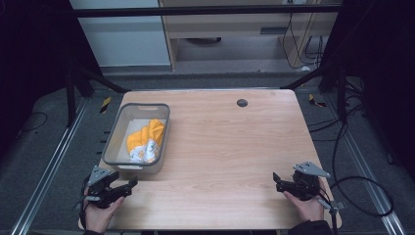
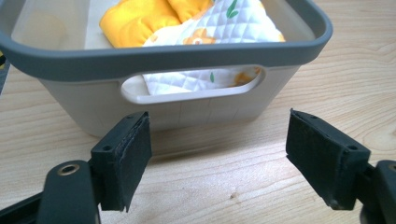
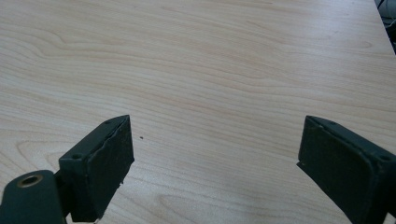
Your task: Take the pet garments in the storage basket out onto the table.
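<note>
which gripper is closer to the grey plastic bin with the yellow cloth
Left. The left gripper sits just before the grey plastic bin, jaws open; the right gripper is far across the table, open.

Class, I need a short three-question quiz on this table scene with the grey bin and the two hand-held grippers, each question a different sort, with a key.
1. True or false: the orange and white cloth lies inside the grey bin.
2. Which gripper is nearer the bin? A) left gripper B) right gripper
3. Fill in: both grippers' jaws stand ____.

Key: 1 true; 2 A; 3 open, with nothing between them.
</note>
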A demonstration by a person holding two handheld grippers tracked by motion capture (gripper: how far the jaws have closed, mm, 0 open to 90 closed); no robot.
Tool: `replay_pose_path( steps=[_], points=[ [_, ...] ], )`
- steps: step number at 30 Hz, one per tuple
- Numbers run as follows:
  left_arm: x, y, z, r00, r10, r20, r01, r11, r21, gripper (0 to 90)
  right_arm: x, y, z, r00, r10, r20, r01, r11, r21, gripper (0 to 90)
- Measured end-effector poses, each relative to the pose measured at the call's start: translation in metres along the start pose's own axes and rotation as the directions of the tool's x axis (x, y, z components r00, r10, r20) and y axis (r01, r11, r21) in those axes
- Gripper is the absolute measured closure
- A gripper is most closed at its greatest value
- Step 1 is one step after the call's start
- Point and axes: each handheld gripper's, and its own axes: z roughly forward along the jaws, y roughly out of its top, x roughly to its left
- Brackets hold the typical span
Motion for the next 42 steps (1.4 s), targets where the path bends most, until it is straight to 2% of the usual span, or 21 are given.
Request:
replay_pose_path(
  steps=[7,22,26,42],
  points=[
    [-0.004,0.003,-0.006,1.0000,0.005,-0.004,-0.005,0.9993,-0.038,22.7,-0.001,-0.001,0.001,0.9999,0.006,0.010,-0.006,1.000,0.005,10.4],
    [-0.006,0.010,-0.013,0.9999,-0.007,0.009,0.007,0.9978,-0.066,22.5,-0.002,-0.001,0.002,0.9997,0.003,0.026,-0.003,1.000,-0.006,11.4],
    [-0.007,0.015,-0.016,0.9996,-0.013,0.027,0.015,0.9968,-0.079,22.1,-0.001,-0.001,0.004,0.9997,-0.002,0.024,0.002,1.000,0.005,11.4],
    [-0.012,0.032,-0.027,0.9994,0.002,0.035,0.002,0.9926,-0.121,22.2,-0.002,-0.001,0.004,0.9998,0.000,0.021,0.000,1.000,-0.003,11.7]
  ],
)
